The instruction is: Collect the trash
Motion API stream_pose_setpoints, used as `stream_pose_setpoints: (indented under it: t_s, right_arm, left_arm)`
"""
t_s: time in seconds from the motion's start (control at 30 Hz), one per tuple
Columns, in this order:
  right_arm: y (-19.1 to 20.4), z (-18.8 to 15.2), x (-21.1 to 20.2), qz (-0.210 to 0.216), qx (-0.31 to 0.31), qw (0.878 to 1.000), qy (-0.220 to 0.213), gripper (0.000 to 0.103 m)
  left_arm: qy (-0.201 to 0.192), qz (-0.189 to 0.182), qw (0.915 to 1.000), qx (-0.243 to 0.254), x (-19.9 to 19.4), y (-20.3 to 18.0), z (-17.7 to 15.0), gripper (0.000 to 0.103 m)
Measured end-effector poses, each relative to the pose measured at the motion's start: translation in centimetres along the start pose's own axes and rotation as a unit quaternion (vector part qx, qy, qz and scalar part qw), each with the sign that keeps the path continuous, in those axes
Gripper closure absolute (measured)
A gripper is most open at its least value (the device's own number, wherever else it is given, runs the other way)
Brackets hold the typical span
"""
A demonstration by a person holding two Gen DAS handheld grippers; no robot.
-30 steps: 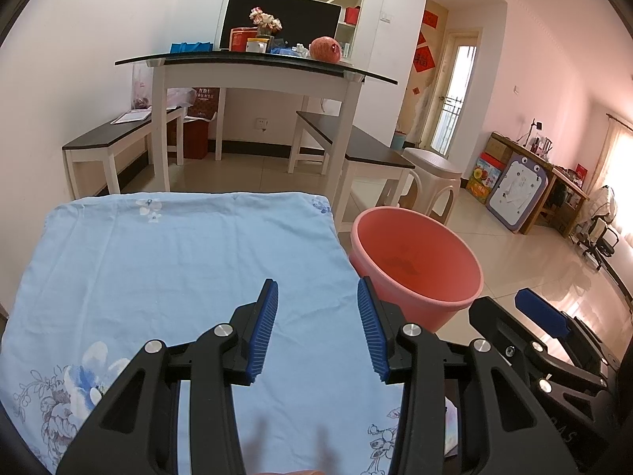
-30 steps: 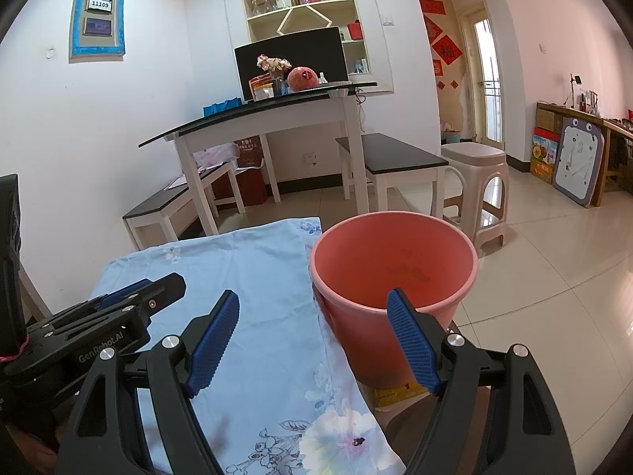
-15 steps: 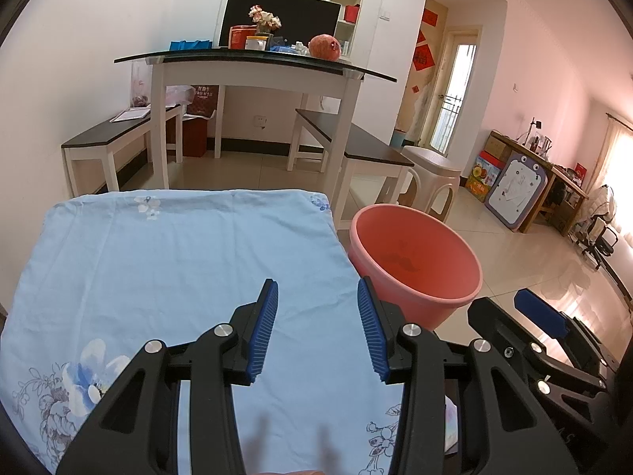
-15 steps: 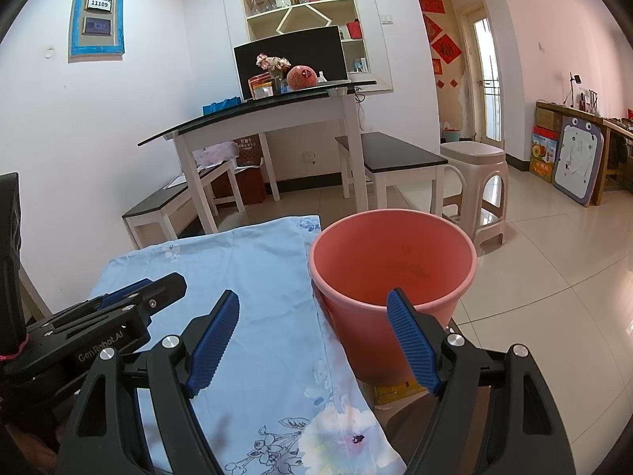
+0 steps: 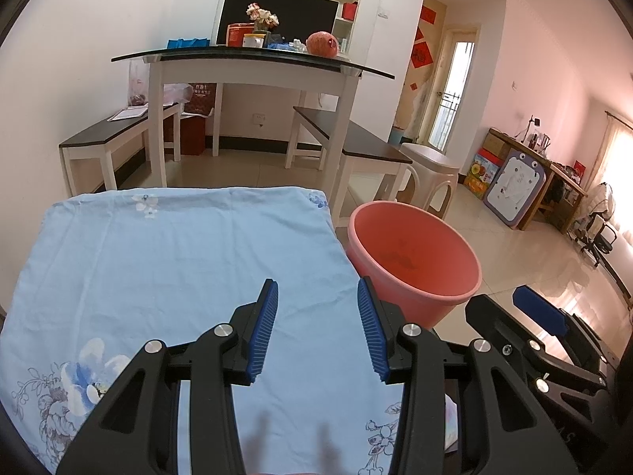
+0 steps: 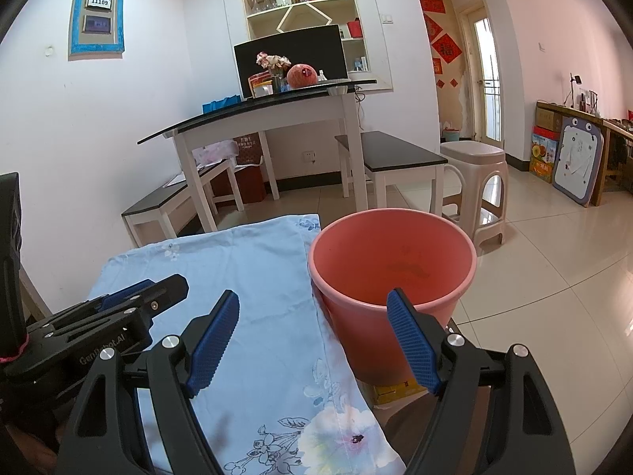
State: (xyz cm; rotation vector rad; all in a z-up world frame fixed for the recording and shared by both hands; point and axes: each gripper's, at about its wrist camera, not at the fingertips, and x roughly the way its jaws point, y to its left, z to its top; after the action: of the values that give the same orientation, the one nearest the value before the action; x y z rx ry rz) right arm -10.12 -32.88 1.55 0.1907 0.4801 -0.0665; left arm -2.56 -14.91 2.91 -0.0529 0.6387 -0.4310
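Hovering both empty, wide-open grippers, left gripper [image 5: 316, 332] and right gripper [image 6: 312, 342], over the bare blue floral cloth-covered bench [image 5: 158, 257] beside the round pink plastic bin [image 6: 391, 277], awaiting trash.

A cloth-covered table [image 5: 166, 261] lies in front, with the bucket [image 5: 413, 261] just beside its right edge on the floor [image 6: 554, 297]. Behind stand a taller table [image 5: 253, 67], two benches [image 5: 356, 146] and a stool [image 6: 472, 182] right of them.

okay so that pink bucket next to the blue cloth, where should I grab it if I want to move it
Probably the pink bucket by its rim, from above: it stands upright and open, with no handle visible. One finger inside, one outside, on the near wall facing the right claw.
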Motion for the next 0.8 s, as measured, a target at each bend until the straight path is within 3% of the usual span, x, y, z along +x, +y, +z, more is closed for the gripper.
stream_pose_setpoints:
  t_s: [0.8]
  right_arm:
    - [-0.36, -0.46, 0.23, -0.001, 0.002, 1.000, 0.004, 0.027]
  left_arm:
    - [0.003, 0.004, 1.0000, 0.002, 0.30, 0.06, -0.19, 0.061]
